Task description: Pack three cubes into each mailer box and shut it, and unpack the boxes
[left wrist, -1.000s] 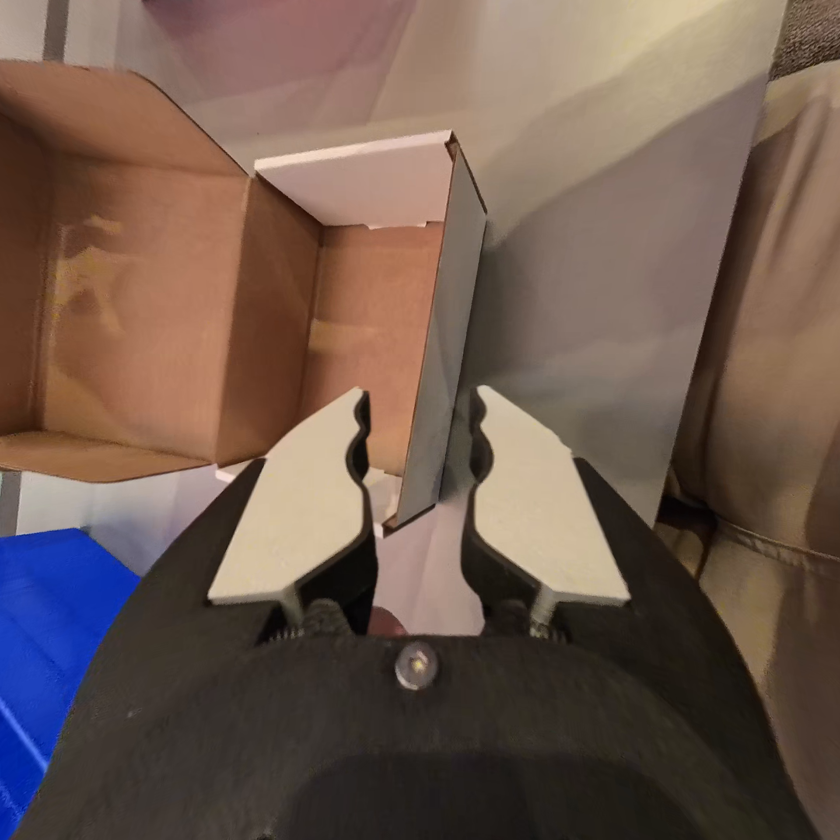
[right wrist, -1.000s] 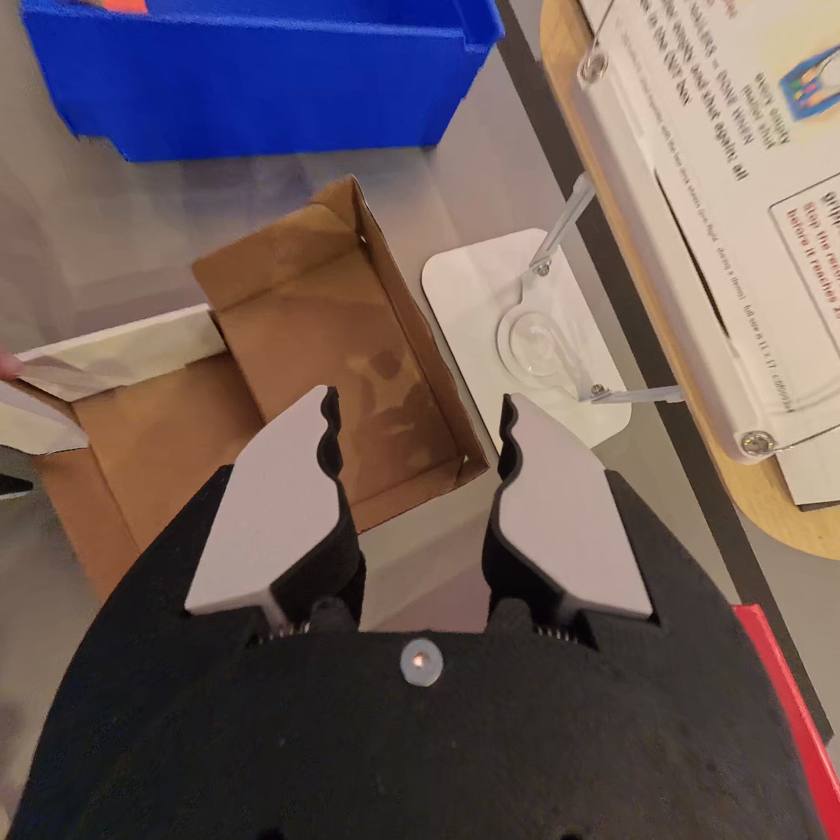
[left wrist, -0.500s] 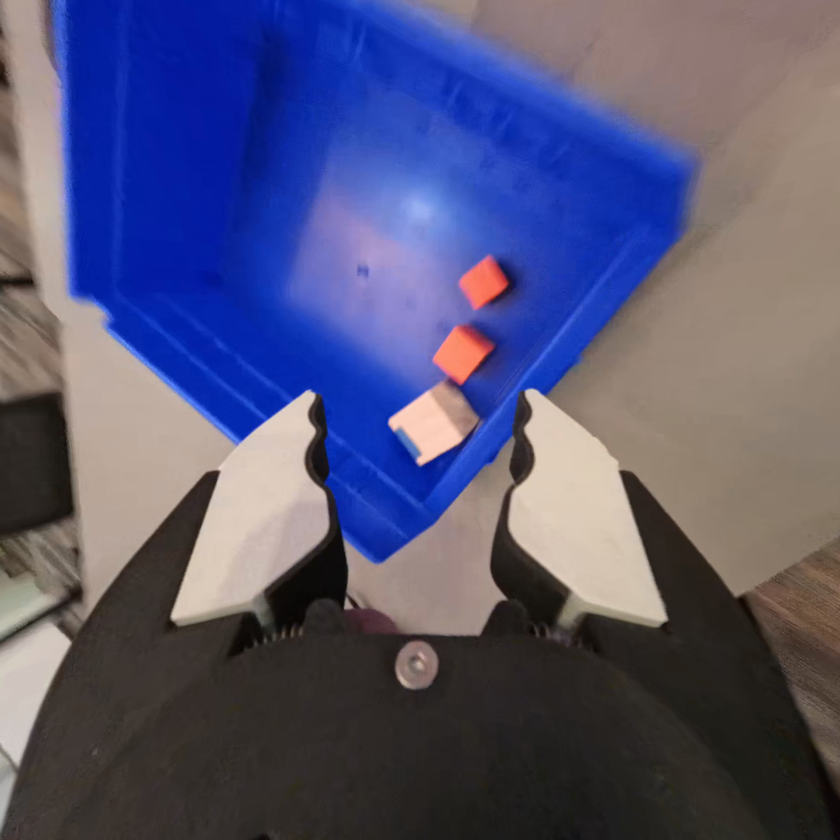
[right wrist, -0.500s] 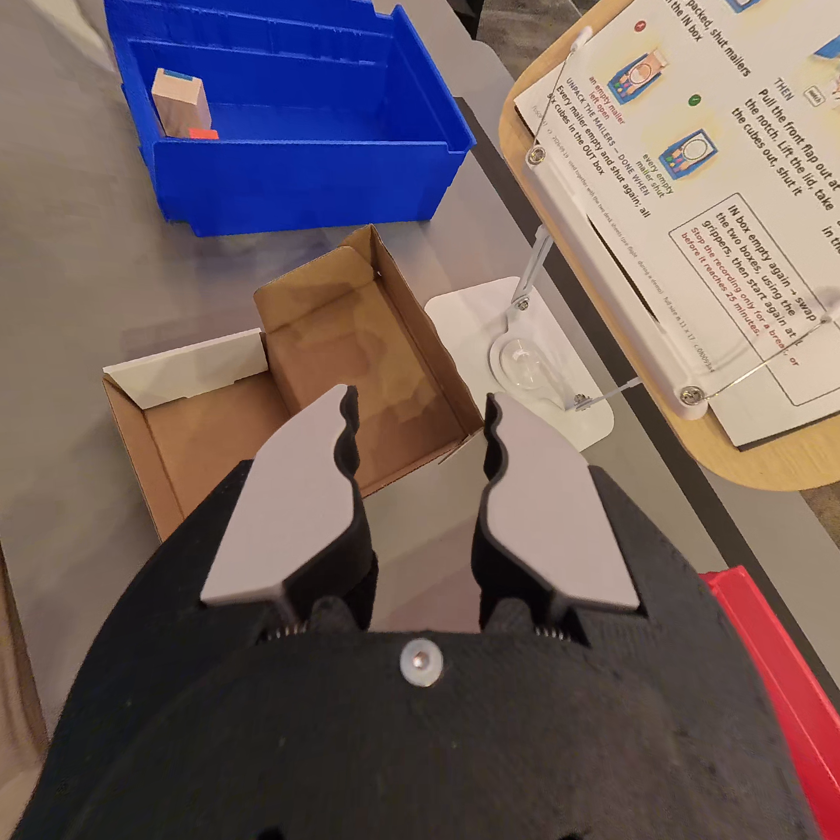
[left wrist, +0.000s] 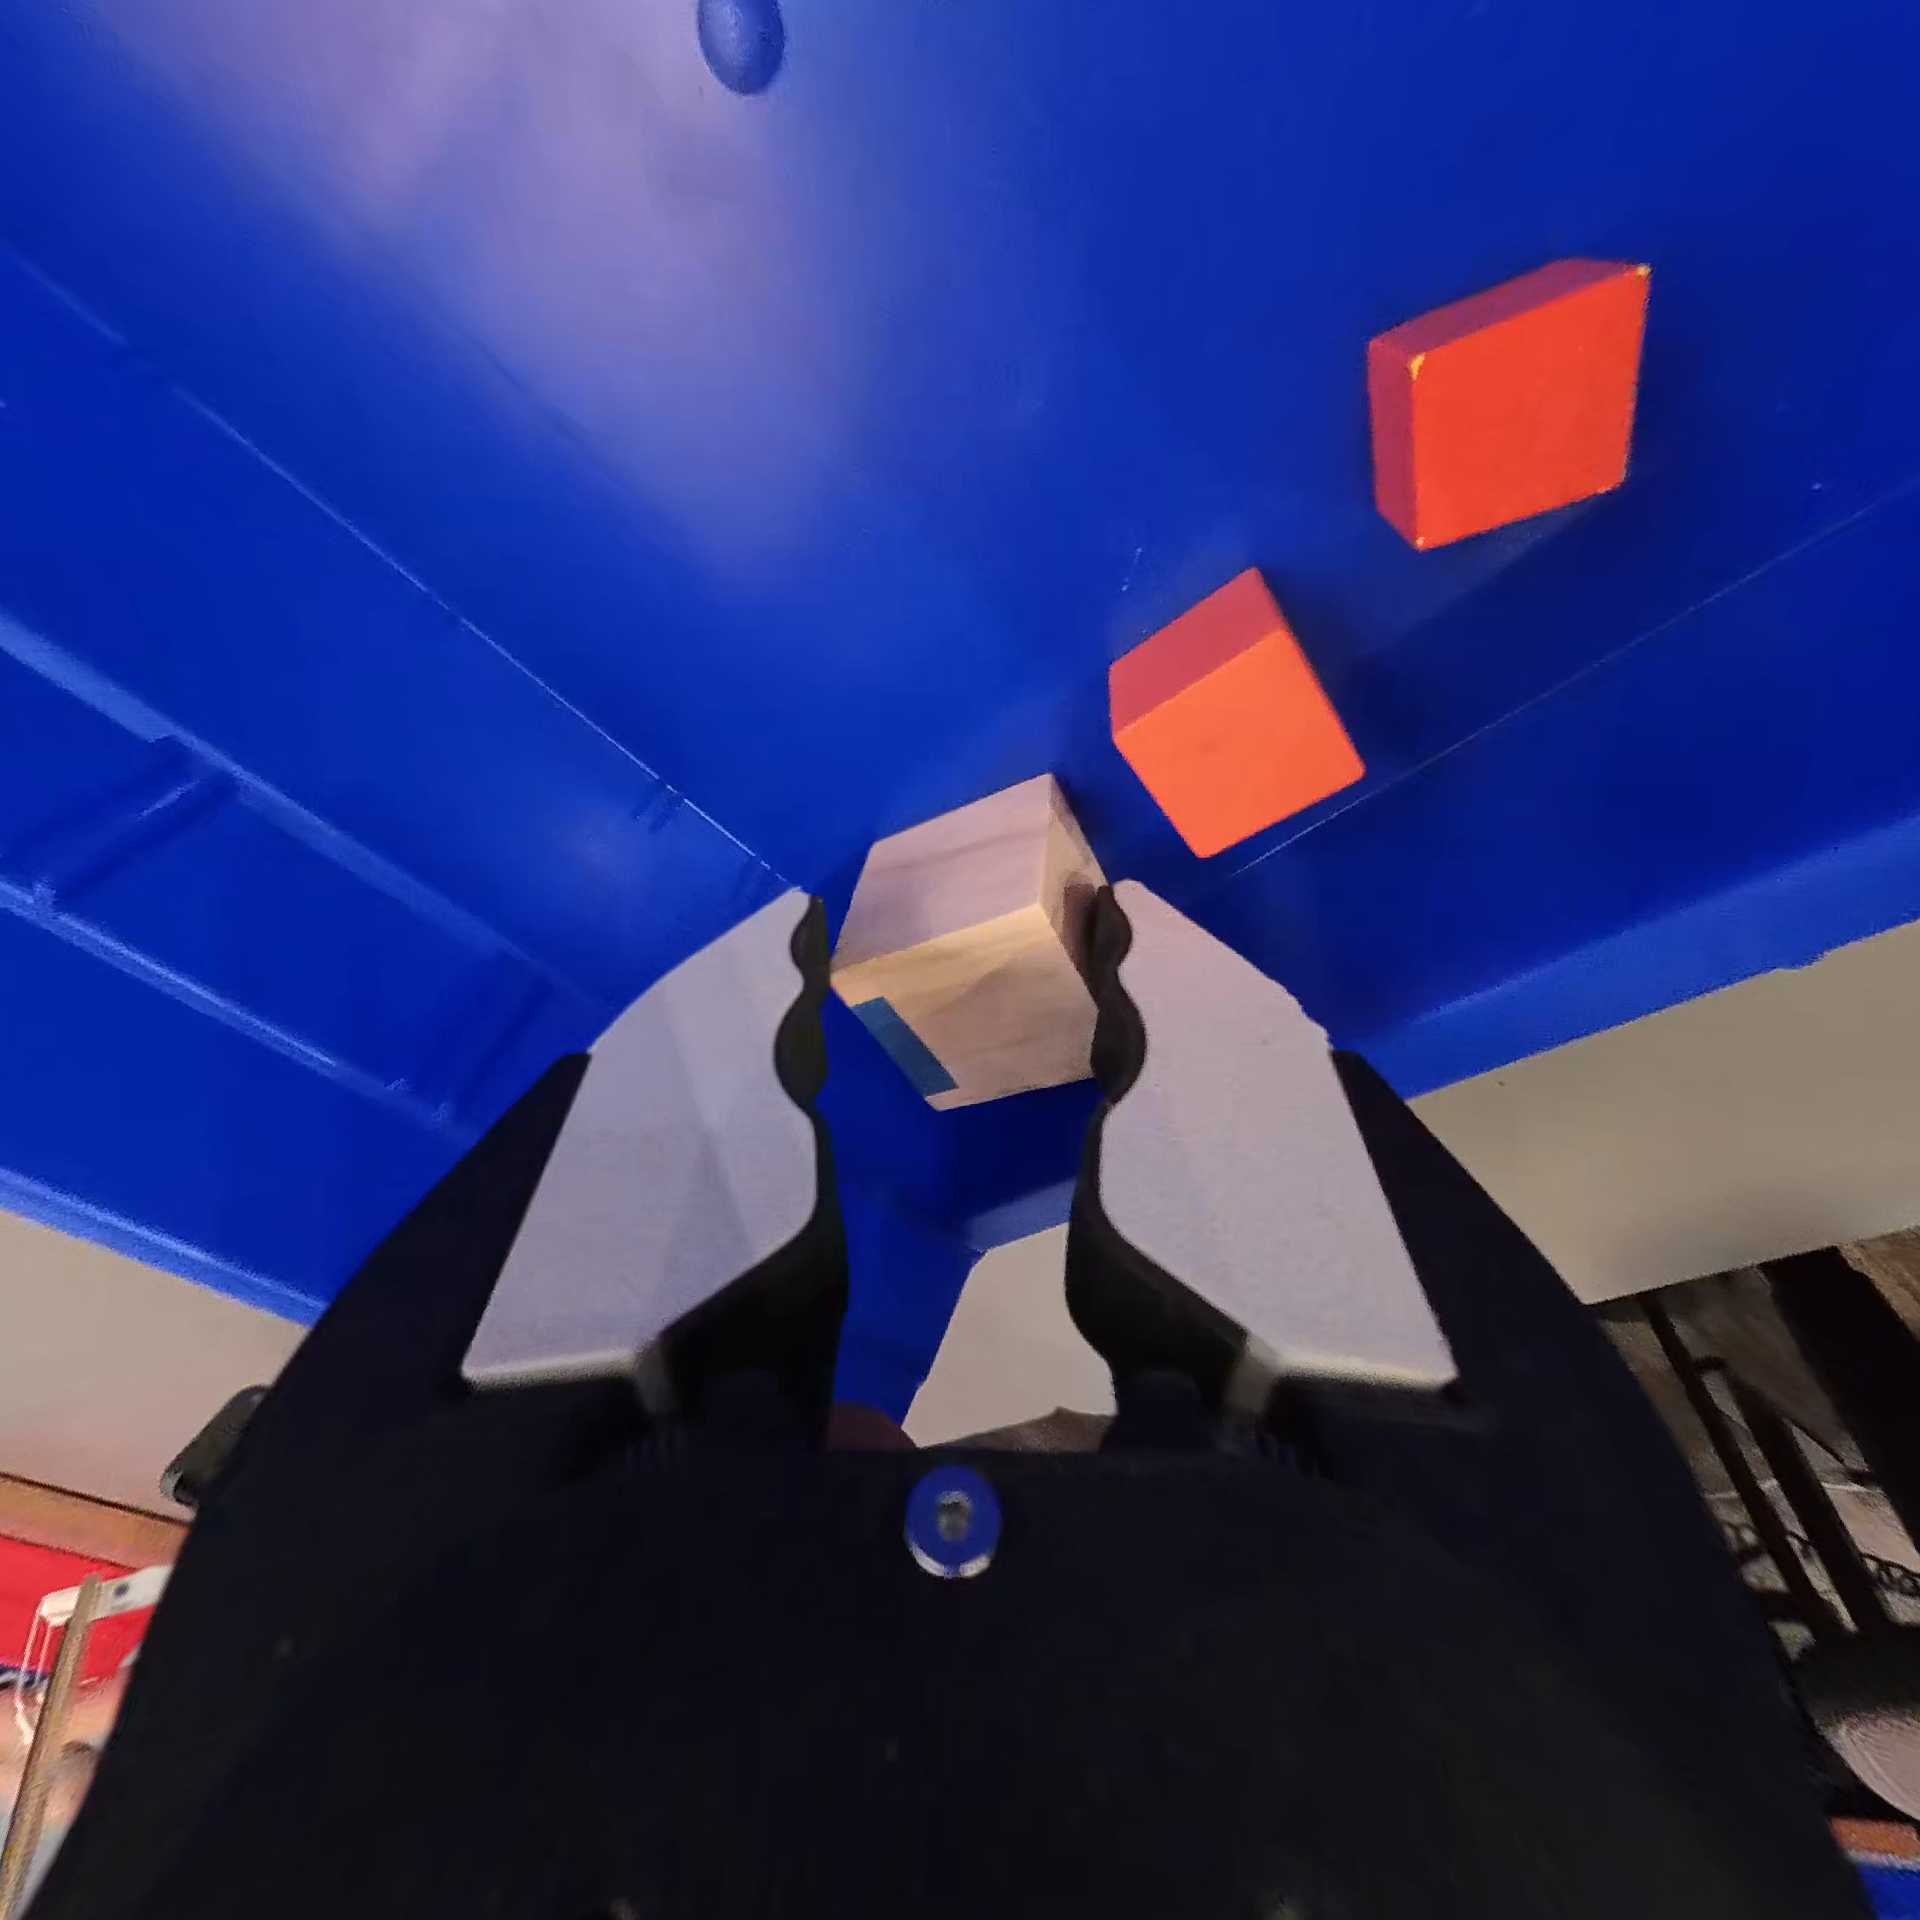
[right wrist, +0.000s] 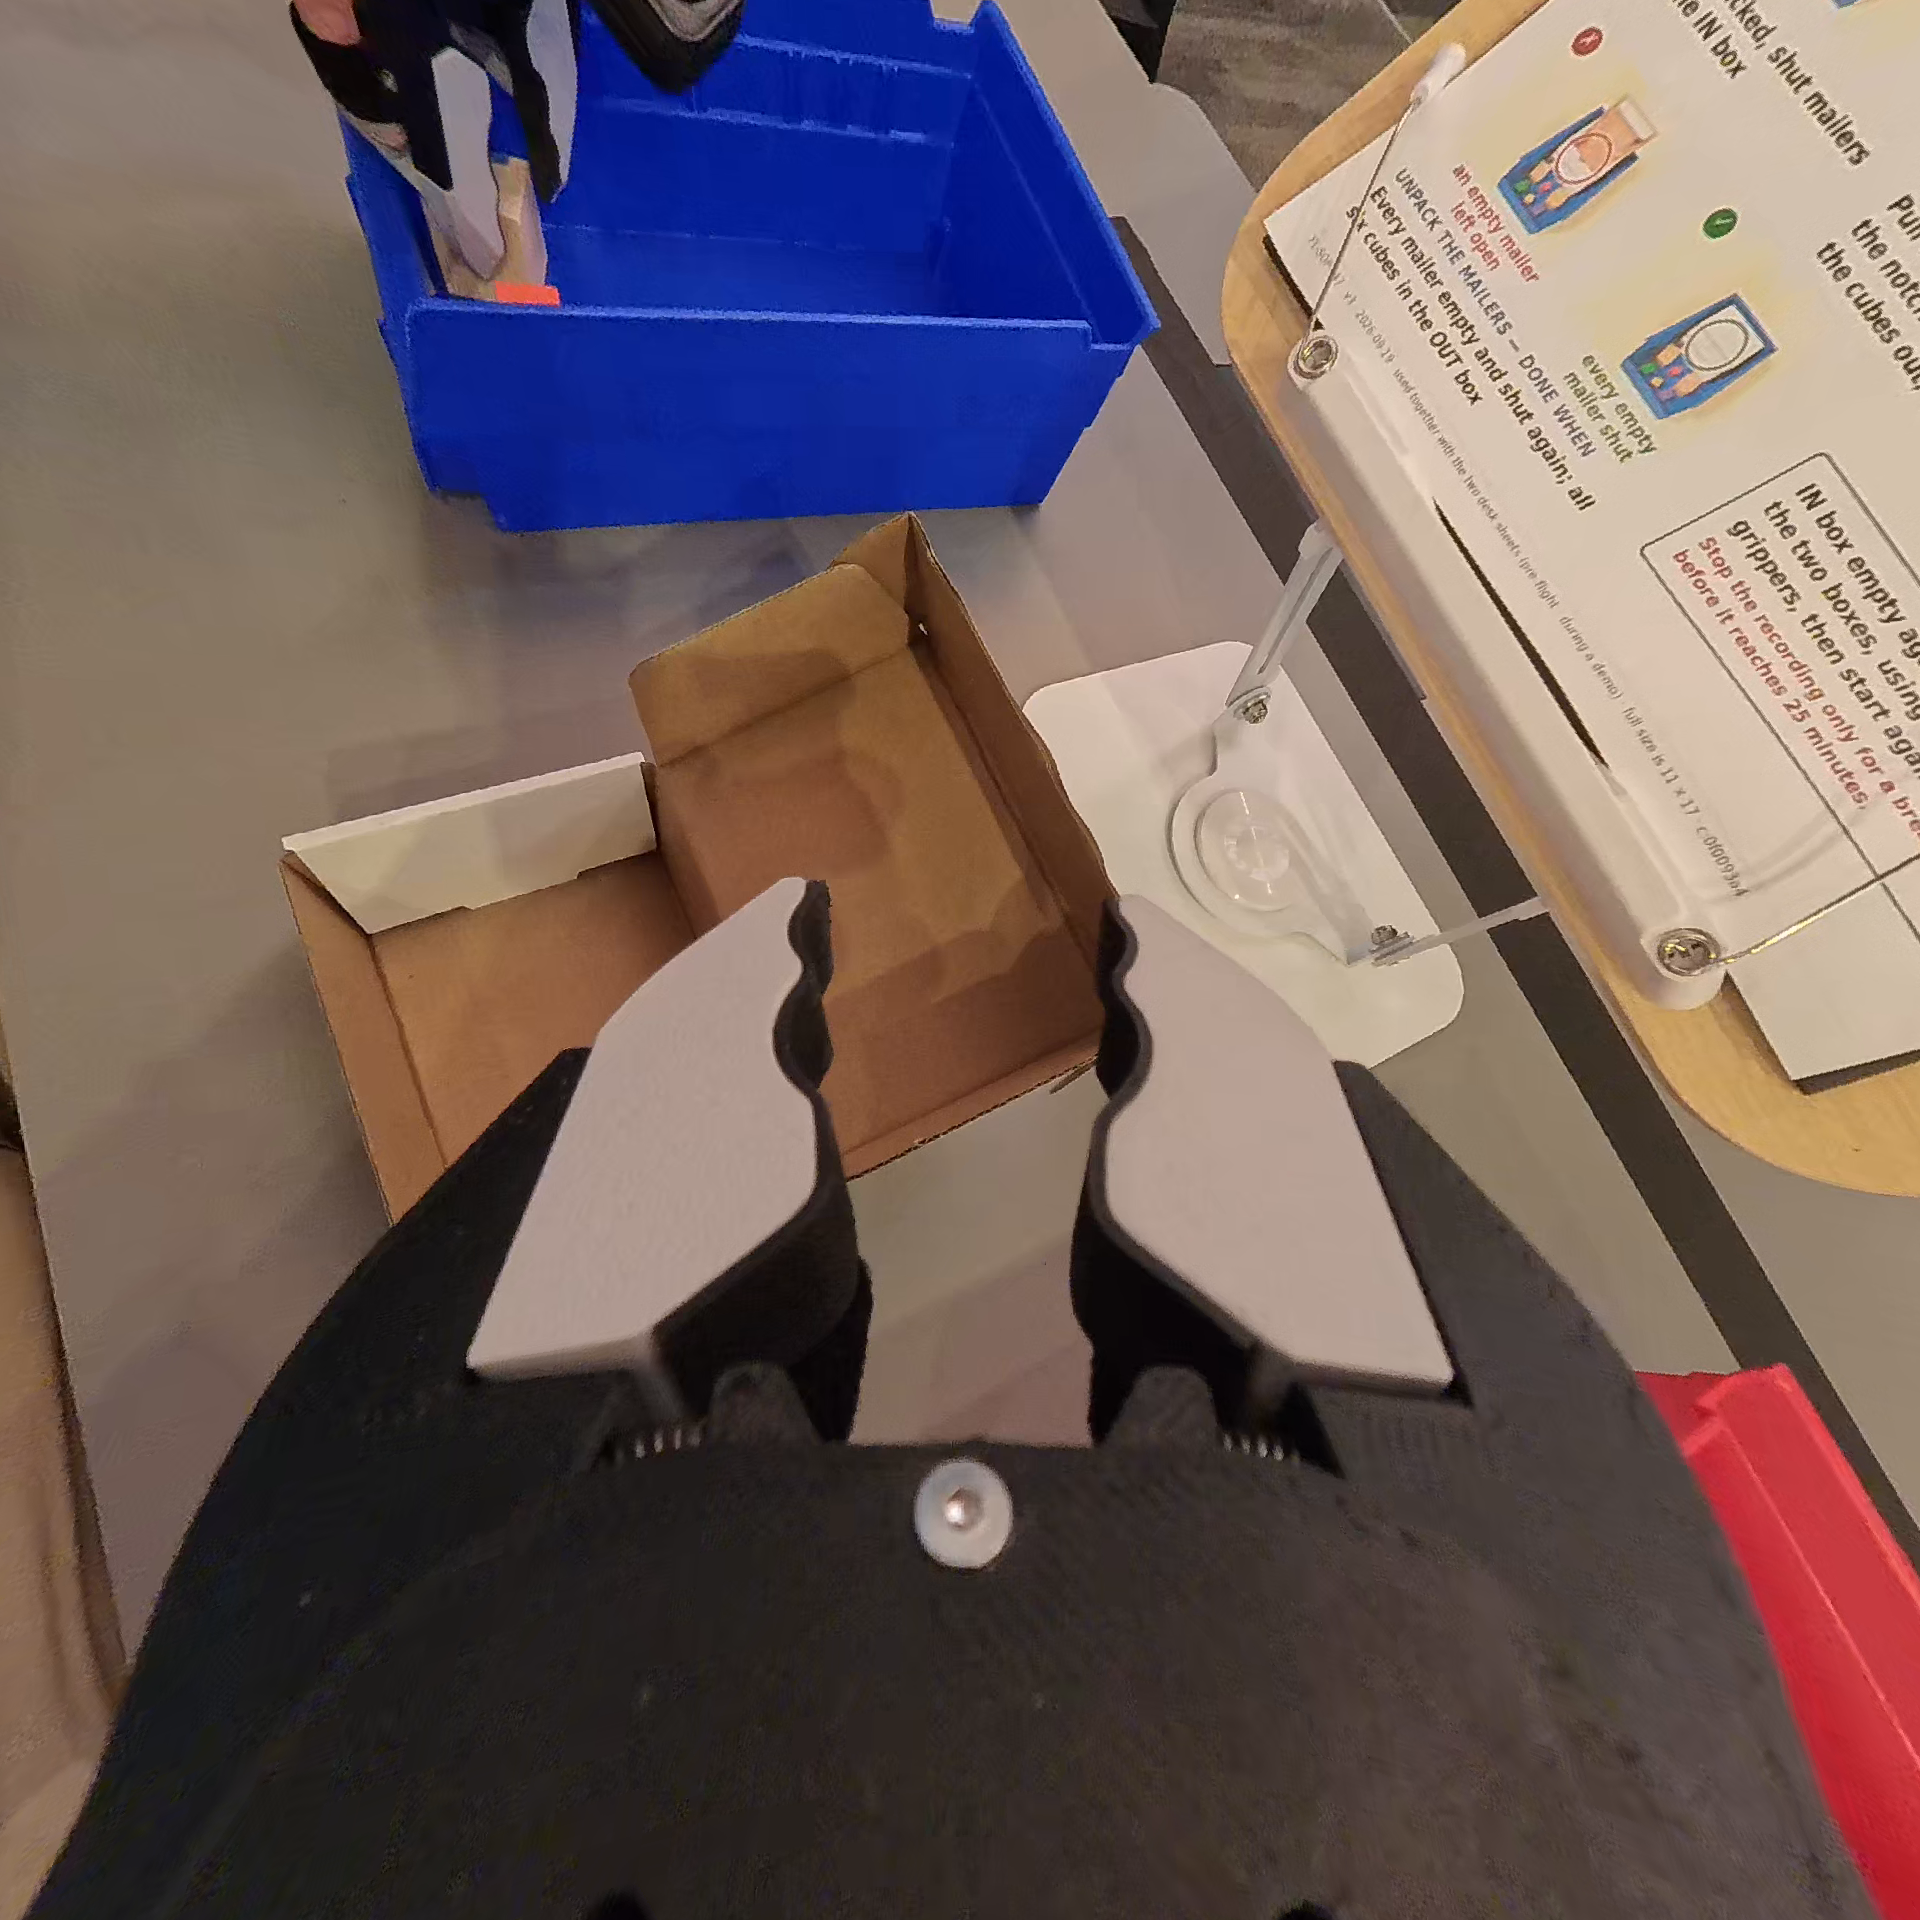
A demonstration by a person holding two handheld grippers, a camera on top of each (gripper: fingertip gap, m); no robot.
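My left gripper (left wrist: 956, 935) reaches into the blue bin (left wrist: 520, 520), and its jaws are closed on the sides of a plain wooden cube (left wrist: 966, 966) with a blue patch, in the bin's corner. Two orange cubes (left wrist: 1236, 727) (left wrist: 1507, 405) lie on the bin floor beyond it. In the right wrist view the left gripper (right wrist: 488, 187) stands in the blue bin (right wrist: 748, 405) around the wooden cube (right wrist: 520, 234). My right gripper (right wrist: 961, 935) is open and empty, above the near edge of an open, empty cardboard mailer box (right wrist: 499, 987).
A white stand base (right wrist: 1247, 831) sits right of the mailer box, holding an instruction sheet on a wooden board (right wrist: 1662, 416). A red bin (right wrist: 1818, 1558) is at the lower right. The grey table (right wrist: 156, 520) extends to the left. Left tips to right tips: about 45 centimeters.
My left gripper left the mailer flap, swung over the blue bin, dropped in and closed around the wooden cube. My right gripper pulled back from the box and narrowed a little.
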